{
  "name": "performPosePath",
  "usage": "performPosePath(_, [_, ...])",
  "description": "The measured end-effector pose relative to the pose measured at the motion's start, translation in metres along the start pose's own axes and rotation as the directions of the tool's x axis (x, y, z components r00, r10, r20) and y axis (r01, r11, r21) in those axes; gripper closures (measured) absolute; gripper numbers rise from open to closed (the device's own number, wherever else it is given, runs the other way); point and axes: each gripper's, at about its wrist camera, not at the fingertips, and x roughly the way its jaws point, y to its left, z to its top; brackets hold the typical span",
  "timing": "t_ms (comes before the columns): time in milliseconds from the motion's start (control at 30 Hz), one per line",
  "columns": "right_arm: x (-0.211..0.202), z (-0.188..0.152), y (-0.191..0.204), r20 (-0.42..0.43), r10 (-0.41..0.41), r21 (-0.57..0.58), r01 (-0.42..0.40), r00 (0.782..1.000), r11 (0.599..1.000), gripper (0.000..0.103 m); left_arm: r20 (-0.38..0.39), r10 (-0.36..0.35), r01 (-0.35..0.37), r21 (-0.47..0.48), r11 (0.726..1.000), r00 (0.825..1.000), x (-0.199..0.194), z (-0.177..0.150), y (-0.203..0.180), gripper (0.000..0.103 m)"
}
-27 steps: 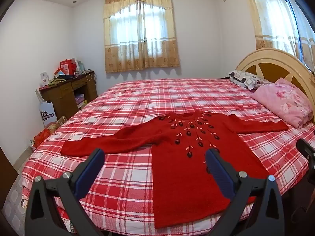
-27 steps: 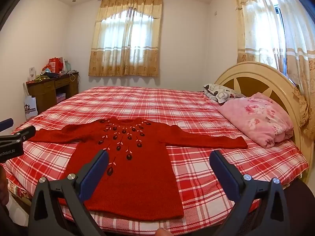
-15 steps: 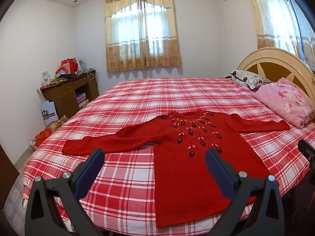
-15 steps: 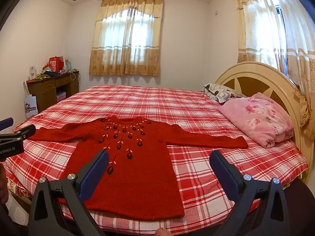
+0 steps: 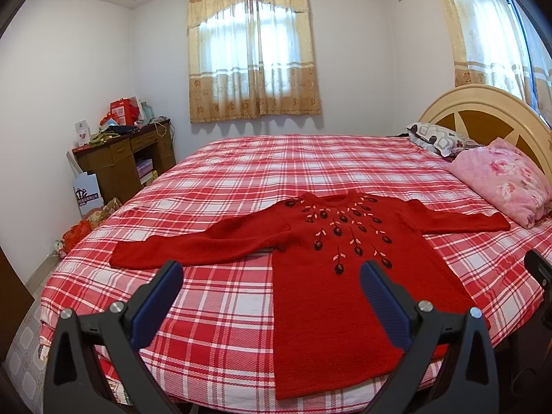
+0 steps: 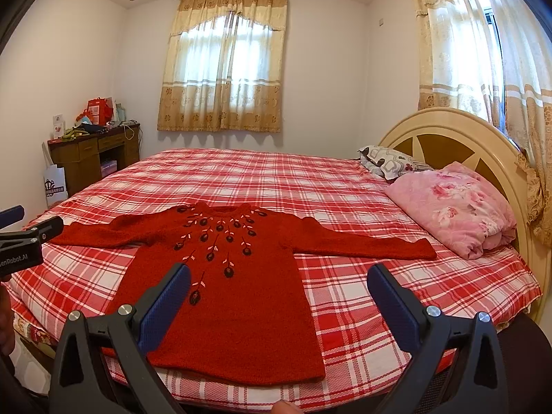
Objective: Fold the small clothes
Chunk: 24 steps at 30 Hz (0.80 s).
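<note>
A small red knitted sweater point(image 5: 331, 276) with dark embroidered flowers lies flat and face up on the red plaid bed point(image 5: 276, 169), both sleeves spread out sideways, hem at the near edge. In the right wrist view the same sweater point(image 6: 234, 293) fills the near middle of the bed point(image 6: 276, 179). My left gripper point(image 5: 270, 276) hovers open above the near bed edge, over the sweater's left side, nothing between its blue pads. My right gripper point(image 6: 278, 279) is open too, above the sweater's lower right part, holding nothing. The left gripper's body point(image 6: 24, 241) shows at the left edge of the right wrist view.
A pink floral pillow point(image 6: 452, 207) and a patterned pillow point(image 6: 390, 164) lie by the rounded wooden headboard point(image 6: 459, 138) on the right. A cluttered wooden desk point(image 5: 127, 158) stands at the far left wall, with bags point(image 5: 86, 224) on the floor beside the bed. Curtained windows behind.
Both views barely shift; the left wrist view has tilted slightly, so the sweater sits a little more to the right. The sweater lies unmoved and both grippers stay open.
</note>
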Motion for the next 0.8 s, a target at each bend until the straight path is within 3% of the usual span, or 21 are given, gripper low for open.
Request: performPosePath(800, [0.0046,-0.0035,-0.0001,-0.016,0.005,0.000,-0.005,1.000,1.000,0.001,-0.018,0.001,-0.001,-0.007,1.000,1.000,0.0054,-0.0007,0.0026,0.000])
